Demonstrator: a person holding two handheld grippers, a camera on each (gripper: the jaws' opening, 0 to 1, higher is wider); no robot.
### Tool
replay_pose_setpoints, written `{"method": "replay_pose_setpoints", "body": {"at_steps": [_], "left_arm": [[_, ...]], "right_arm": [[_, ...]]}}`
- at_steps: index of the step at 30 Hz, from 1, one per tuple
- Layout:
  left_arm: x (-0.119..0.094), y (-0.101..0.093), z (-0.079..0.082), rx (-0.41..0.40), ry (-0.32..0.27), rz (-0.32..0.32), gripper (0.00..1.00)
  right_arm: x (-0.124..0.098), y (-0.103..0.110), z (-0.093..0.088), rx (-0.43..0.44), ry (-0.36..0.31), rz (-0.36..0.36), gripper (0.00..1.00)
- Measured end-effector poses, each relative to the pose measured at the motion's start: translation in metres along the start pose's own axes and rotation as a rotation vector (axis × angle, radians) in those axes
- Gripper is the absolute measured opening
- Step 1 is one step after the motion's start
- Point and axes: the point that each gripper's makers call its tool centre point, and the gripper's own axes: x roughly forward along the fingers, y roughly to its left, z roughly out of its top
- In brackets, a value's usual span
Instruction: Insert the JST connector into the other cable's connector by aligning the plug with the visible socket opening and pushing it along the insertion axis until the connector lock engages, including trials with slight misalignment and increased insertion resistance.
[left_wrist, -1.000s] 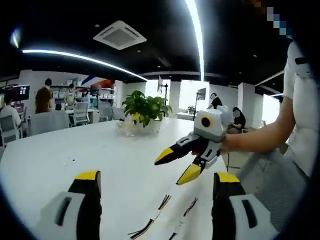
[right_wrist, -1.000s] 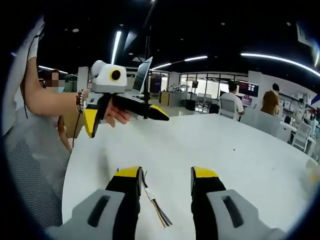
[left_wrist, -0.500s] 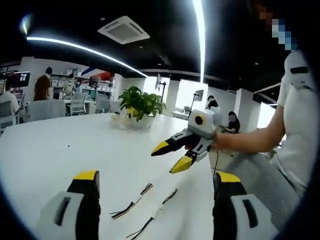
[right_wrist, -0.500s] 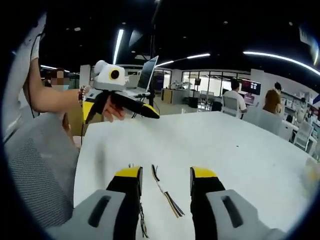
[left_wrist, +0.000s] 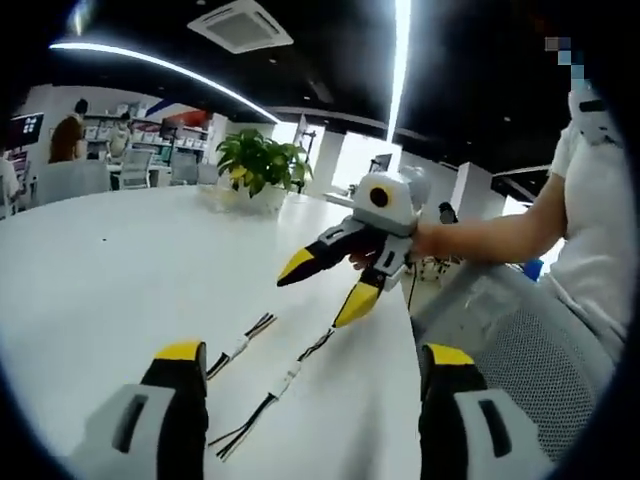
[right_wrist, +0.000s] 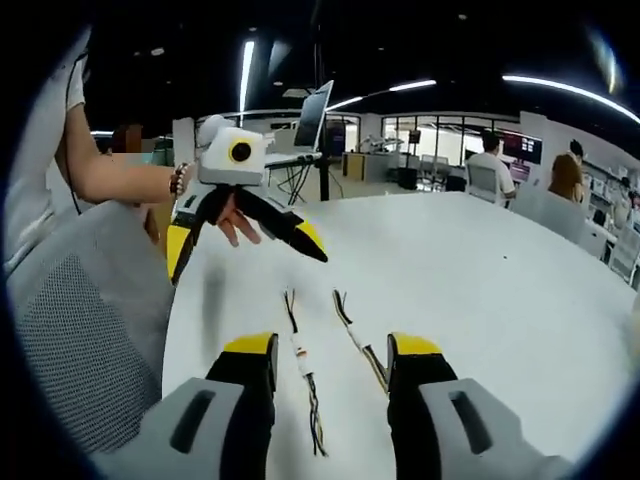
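Two thin multi-wire cables lie side by side on the white table (left_wrist: 120, 260). In the left gripper view, one cable (left_wrist: 240, 345) lies left of the other cable (left_wrist: 290, 375), which has a small white connector midway. My left gripper (left_wrist: 315, 350) hovers open above them, holding nothing. Beyond the cables my right gripper (left_wrist: 315, 300) hangs in the air, open and empty, held by a hand. In the right gripper view, both cables (right_wrist: 300, 360) (right_wrist: 360, 340) run between the jaws of my open right gripper (right_wrist: 332, 345). My open left gripper (right_wrist: 248, 268) is held above the table's far side.
A potted plant (left_wrist: 258, 165) stands at the far side of the table. A grey mesh chair (left_wrist: 520, 340) (right_wrist: 80, 320) sits at the table's edge beside the person. A monitor (right_wrist: 315, 115) stands beyond the table, and people sit at desks further back.
Both views have tipped down and drawn closer to the table, so the two cables show more fully. Both grippers stay open and empty. The cables lie where they were.
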Motion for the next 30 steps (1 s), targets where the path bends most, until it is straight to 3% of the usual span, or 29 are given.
{"method": "replay_pose_setpoints", "body": {"at_steps": [3, 5, 9, 16, 21, 24, 30], "left_arm": [[0.004, 0.001, -0.014, 0.011, 0.048, -0.020, 0.82], [0.008, -0.001, -0.020, -0.003, 0.060, -0.031, 0.76], [0.014, -0.001, -0.028, -0.005, 0.078, -0.042, 0.75], [0.018, 0.011, -0.037, 0.035, 0.095, 0.009, 0.60], [0.020, 0.013, -0.049, 0.048, 0.120, 0.002, 0.48], [0.019, 0.015, -0.048, 0.065, 0.117, 0.010, 0.36], [0.021, 0.024, -0.048, 0.104, 0.119, 0.045, 0.23]], "right_arm": [[0.005, 0.005, -0.010, -0.005, 0.034, 0.026, 0.40], [0.008, 0.008, -0.014, -0.012, 0.049, 0.043, 0.40], [0.012, 0.011, -0.021, -0.021, 0.068, 0.062, 0.39], [0.020, 0.007, -0.027, -0.019, 0.036, 0.058, 0.31], [0.026, 0.008, -0.038, -0.065, 0.071, 0.054, 0.33], [0.028, 0.010, -0.033, -0.078, 0.050, 0.068, 0.26], [0.031, 0.016, -0.035, -0.096, 0.062, 0.094, 0.21]]}}
